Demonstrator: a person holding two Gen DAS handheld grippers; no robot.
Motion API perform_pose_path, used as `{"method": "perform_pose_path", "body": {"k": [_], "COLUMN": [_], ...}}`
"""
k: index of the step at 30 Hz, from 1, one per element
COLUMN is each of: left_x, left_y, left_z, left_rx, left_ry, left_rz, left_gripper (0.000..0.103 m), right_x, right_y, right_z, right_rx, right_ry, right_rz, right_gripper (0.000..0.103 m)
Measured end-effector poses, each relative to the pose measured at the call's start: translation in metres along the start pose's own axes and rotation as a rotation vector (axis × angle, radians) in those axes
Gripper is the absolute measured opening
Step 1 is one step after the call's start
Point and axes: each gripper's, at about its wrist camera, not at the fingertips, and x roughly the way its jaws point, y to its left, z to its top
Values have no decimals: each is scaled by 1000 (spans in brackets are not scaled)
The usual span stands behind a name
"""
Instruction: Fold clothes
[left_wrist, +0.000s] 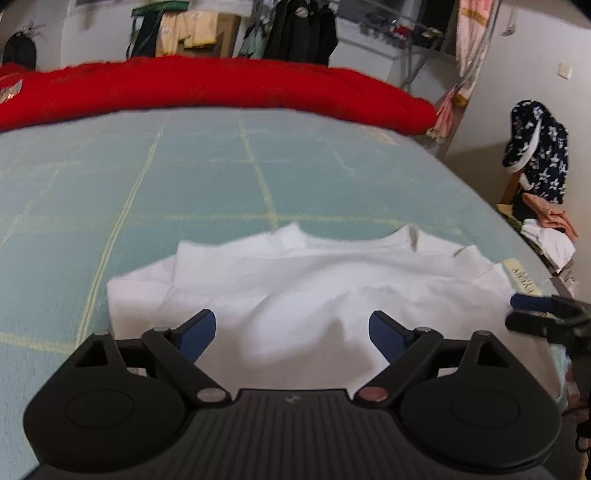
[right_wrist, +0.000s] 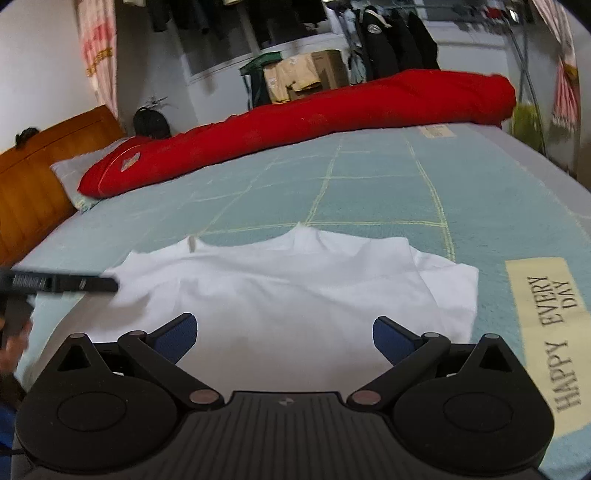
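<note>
A white T-shirt (left_wrist: 303, 280) lies on the light blue bed sheet (left_wrist: 184, 177), sleeves folded in, collar toward the far side. My left gripper (left_wrist: 291, 328) hovers over the shirt's near part, open, nothing between its blue pads. The right gripper's fingers (left_wrist: 532, 310) show at the right edge of the left wrist view, beside the shirt's right side. In the right wrist view the same T-shirt (right_wrist: 295, 288) lies ahead, and my right gripper (right_wrist: 284, 332) stands open above its near hem. The left gripper's finger (right_wrist: 62, 282) reaches in from the left edge there.
A rolled red quilt (left_wrist: 221, 85) runs along the bed's far side. A chair with a dark patterned garment (left_wrist: 535, 155) and stacked clothes (left_wrist: 546, 229) stands right of the bed. A wooden headboard (right_wrist: 37, 184) is at the left. A "HAPPY EVERY DAY" label (right_wrist: 554, 339) marks the sheet.
</note>
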Motion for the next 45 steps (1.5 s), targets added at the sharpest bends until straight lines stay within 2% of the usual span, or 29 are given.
{"method": "perform_pose_path", "body": {"k": [6, 8, 10, 13, 18, 21, 23, 26, 31, 35, 39, 45], "left_x": [9, 8, 5, 3, -2, -9, -11, -8, -3, -19, -31, -34], "left_y": [9, 10, 9, 8, 12, 17, 18, 21, 26, 22, 26, 40], "left_z": [-7, -6, -5, -6, -14, -17, -16, -15, -19, -18, -18, -21], "left_rx": [-29, -33, -38, -50, -78, -93, -88, -90, -131, -133, -142, -166], "left_ry": [23, 13, 3, -2, -1, -9, -22, -32, -29, -69, -102, -109], "left_rz": [-2, -4, 0, -4, -6, -12, -18, -10, -6, -7, 12, 33], "left_gripper": [90, 90, 90, 90, 90, 90, 90, 91, 91, 91, 91, 91], "right_x": [20, 15, 15, 29, 72, 65, 52, 32, 28, 23, 45, 117], "right_y": [-26, -28, -24, -17, -31, -33, -22, -9, -2, 7, 23, 27], "right_z": [1, 4, 13, 25, 30, 31, 31, 23, 5, 23, 50, 66], "right_rx": [62, 99, 85, 48, 41, 88, 76, 54, 57, 1, -80, -144], "right_ry": [-6, -32, -55, -39, 0, -29, -42, -53, -19, -32, -32, 95], "right_rz": [-70, -42, -13, 47, -27, -18, -40, -2, -5, 58, 113, 92], "right_gripper": [103, 103, 103, 103, 103, 103, 103, 103, 103, 103, 103, 103]}}
